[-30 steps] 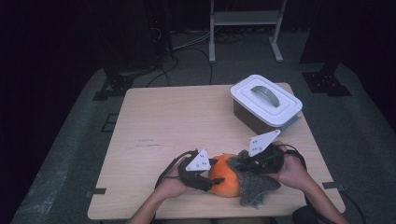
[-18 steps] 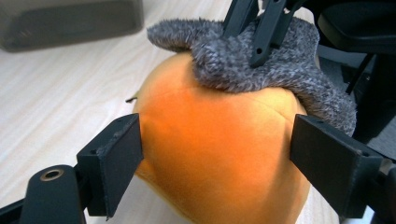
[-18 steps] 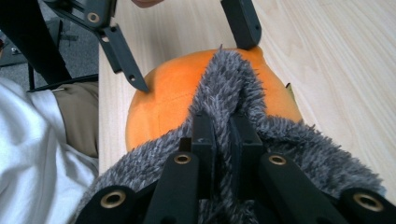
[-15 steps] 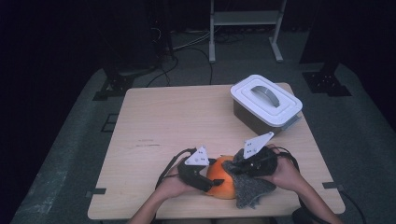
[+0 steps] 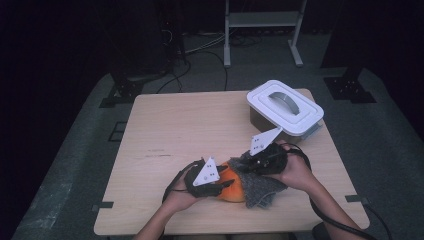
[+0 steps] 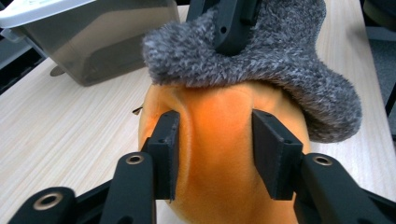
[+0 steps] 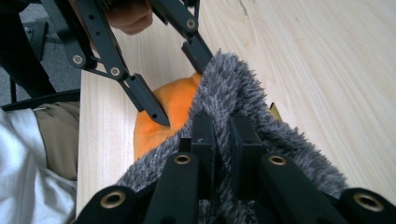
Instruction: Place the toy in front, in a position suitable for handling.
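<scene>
An orange soft toy [image 5: 232, 187] lies near the front edge of the table [image 5: 165, 130], a little right of the middle, with a grey fuzzy cloth [image 5: 262, 187] draped over its right side and spilling onto the wood toward the front right corner. In the left gripper view the cloth [image 6: 261, 60] caps the top of the toy [image 6: 219, 154] like a hood.

The left gripper [image 5: 212, 182] comes in from the front edge; its jaws have just been closing and now press on the toy from both sides, the pads sunk slightly into the plush. The right gripper [image 5: 260, 160] sits just behind and right of the toy, its jaws drawn narrow and pinching a fold of the cloth [image 7: 229, 107], lifting that fold off the toy.

A lidded plastic box [image 5: 285, 110] stands at the back right corner, well apart from the toy. The left half of the table and the strip along the back edge are open wood; the toy itself has little room before the front edge.
</scene>
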Available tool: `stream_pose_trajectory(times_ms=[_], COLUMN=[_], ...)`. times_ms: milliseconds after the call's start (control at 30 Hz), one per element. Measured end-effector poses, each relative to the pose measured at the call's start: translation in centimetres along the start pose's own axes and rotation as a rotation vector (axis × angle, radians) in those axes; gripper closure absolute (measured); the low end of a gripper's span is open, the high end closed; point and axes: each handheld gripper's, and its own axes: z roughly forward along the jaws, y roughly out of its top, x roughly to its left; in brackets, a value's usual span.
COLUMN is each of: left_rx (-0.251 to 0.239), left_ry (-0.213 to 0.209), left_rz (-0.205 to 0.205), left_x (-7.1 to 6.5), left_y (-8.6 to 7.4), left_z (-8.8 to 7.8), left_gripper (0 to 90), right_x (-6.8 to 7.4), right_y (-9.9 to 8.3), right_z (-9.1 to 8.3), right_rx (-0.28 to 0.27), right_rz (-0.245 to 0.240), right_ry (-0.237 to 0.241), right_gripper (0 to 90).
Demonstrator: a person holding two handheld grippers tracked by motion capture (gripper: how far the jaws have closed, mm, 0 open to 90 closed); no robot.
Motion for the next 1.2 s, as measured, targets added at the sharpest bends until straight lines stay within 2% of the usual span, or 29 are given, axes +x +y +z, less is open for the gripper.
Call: stream_pose_trajectory(times_ms=[67,133,200,300,367,467,533,600,633,733,867,933,1033,1100,1133,1167,1200], left_rx=[0.005,0.009,0.004,0.022,0.024,0.024,0.033,0.022,0.029,0.041,0.044,0.030,0.019,0.038,0.038,0.043,0.039], left_ry=[-0.016,-0.046,-0.061,-0.082,-0.101,-0.111,-0.099,-0.106,-0.107,-0.104,-0.100,-0.089,-0.064,-0.093,-0.108,-0.145,-0.161], left_rz=[-0.035,-0.089,-0.128,-0.149,-0.138,-0.084,-0.049,-0.036,-0.014,0.018,-0.011,-0.043,-0.096,-0.146,-0.154,-0.152,-0.141], left_x=[0.2,0.7,1.1,1.2,1.1,0.4,0.0,-0.1,-0.3,-0.6,-0.1,0.2,0.7,1.2,1.2,1.1,0.8], left_y=[-0.1,-0.2,-0.4,-0.5,-0.4,-0.1,0.1,0.1,0.2,0.3,-0.1,0.0,0.0,-0.1,-0.2,-0.2,-0.2], left_z=[0.1,0.1,0.0,0.1,0.3,0.5,0.6,0.6,0.6,0.5,0.2,0.1,0.2,0.6,0.7,0.9,1.1], left_gripper=[41.0,28.9,27.6,27.7,32.4,35.7,36.1,36.9,37.2,37.6,34.5,28.8,19.3,13.3,13.4,15.4,24.5], right_x=[0.0,0.1,0.4,0.8,1.0,1.0,1.0,1.0,1.0,0.7,0.2,0.2,0.4,0.6,0.9,1.1,1.2], right_y=[-0.4,-1.1,-1.9,-2.8,-3.2,-3.3,-2.7,-1.8,-1.4,-0.1,-0.1,-0.5,-1.4,-1.8,-2.0,-2.1,-2.3], right_z=[0.5,1.0,1.0,0.8,0.6,0.1,-0.5,-0.9,-1.0,-0.5,0.3,0.7,0.8,0.6,0.5,0.4,0.3], right_rx=[0.022,0.015,-0.003,-0.005,0.007,0.038,0.048,0.041,0.035,0.049,0.058,0.061,0.031,0.014,0.012,0.011,0.014], right_rz=[0.005,0.014,0.043,0.052,0.051,0.035,0.021,0.000,-0.005,-0.031,-0.012,-0.003,0.018,0.022,0.019,0.025,0.017], right_ry=[0.006,0.020,0.036,0.048,0.052,0.053,0.041,0.023,0.017,0.006,0.029,0.028,0.034,0.055,0.055,0.054,0.056], right_gripper=[81.3,81.2,81.1,81.1,81.1,80.9,80.9,80.9,80.9,80.7,80.4,80.4,80.6,80.7,80.7,80.8,80.8])
